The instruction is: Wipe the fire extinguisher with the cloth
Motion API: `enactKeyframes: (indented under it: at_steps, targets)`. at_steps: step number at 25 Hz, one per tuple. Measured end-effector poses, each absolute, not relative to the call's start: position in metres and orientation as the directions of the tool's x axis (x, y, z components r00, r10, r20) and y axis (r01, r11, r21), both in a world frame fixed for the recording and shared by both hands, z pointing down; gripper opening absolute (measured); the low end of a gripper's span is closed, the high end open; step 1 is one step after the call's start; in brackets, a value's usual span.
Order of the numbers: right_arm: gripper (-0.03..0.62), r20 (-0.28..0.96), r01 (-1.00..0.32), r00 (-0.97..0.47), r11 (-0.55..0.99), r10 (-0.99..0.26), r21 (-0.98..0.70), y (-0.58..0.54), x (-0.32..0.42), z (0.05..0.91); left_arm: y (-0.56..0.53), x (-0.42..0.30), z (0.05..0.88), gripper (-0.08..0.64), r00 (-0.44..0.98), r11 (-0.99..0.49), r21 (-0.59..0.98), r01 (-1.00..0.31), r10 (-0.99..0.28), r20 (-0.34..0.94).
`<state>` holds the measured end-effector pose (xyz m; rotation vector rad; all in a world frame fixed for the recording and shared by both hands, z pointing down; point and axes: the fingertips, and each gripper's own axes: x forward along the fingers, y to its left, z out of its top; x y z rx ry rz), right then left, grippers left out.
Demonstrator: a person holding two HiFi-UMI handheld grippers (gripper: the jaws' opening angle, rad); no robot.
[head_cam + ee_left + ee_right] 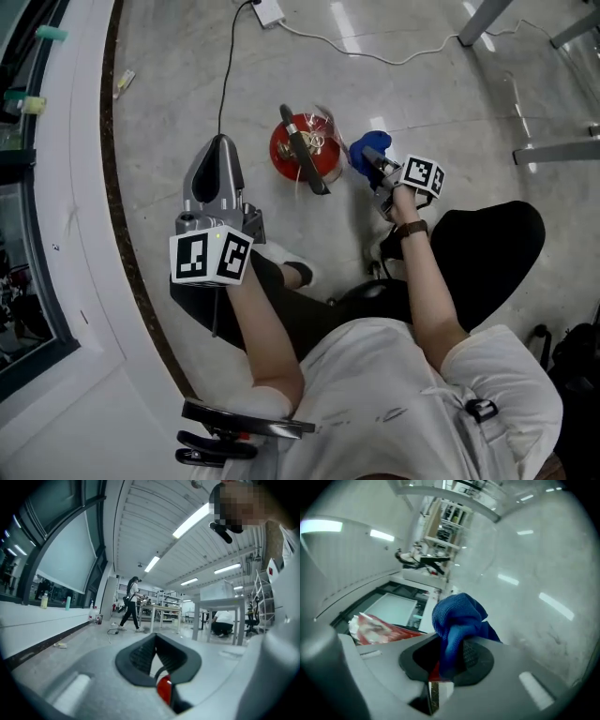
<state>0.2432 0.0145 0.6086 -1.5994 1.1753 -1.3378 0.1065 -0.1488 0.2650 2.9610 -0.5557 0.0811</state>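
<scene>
Nearest to me, the left gripper (221,142) is held over the floor (422,84), to the left of the work and pointing away from the operator. In the left gripper view its jaws (155,641) are closed tip to tip with nothing between them; only a thin wedge of floor shows behind the ribbed pads. The right gripper (375,167) is lower and further right, on the arm with a dark wrist strap (410,229). Its jaws (452,656) are clamped on a bunched blue cloth (367,148), which stands up out of the pads as a thick fold (457,620) in the right gripper view. The red fire extinguisher (281,152) stands upright on the floor between the two grippers. I see it from above, with its black lever (305,155) lying across the top. The cloth is just beside the extinguisher's right flank; I cannot tell whether it touches. From the right gripper the red body with a pale label (379,625) shows just left of the cloth. Beyond the extinguisher, a black cable (225,66) runs up the floor to a white adapter (268,11). Grey table legs (483,21) stand at the far right. In the far background of the left gripper view a person (132,604) is walking past tables.
</scene>
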Motion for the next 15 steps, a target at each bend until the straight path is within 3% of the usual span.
enactKeyframes:
  at_steps: [4, 7, 11, 15]
  targets:
    - [0.066, 0.017, -0.298, 0.02, -0.022, -1.0, -0.954, 0.017, 0.253, 0.438, -0.144, 0.116, 0.254, 0.0, 0.942, -0.934, 0.122, -0.335, -0.333, 0.042]
    - [0.066, -0.189, -0.297, -0.093, 0.209, -0.977, -0.932, 0.004, 0.231, 0.357, -0.145, 0.118, 0.252, 0.0, 0.948, -0.94, 0.131, -0.316, -0.318, 0.003]
    - [0.064, -0.228, -0.228, -0.231, 0.281, -0.946, -0.932, -0.02, 0.186, 0.342, -0.141, 0.12, 0.25, 0.0, 0.946, -0.936, 0.138, -0.323, -0.325, 0.01]
    - [0.063, -0.205, -0.176, -0.24, 0.25, -0.949, -0.952, -0.034, 0.167, 0.37, -0.145, 0.114, 0.249, 0.0, 0.946, -0.938, 0.128, -0.323, -0.325, 0.004]
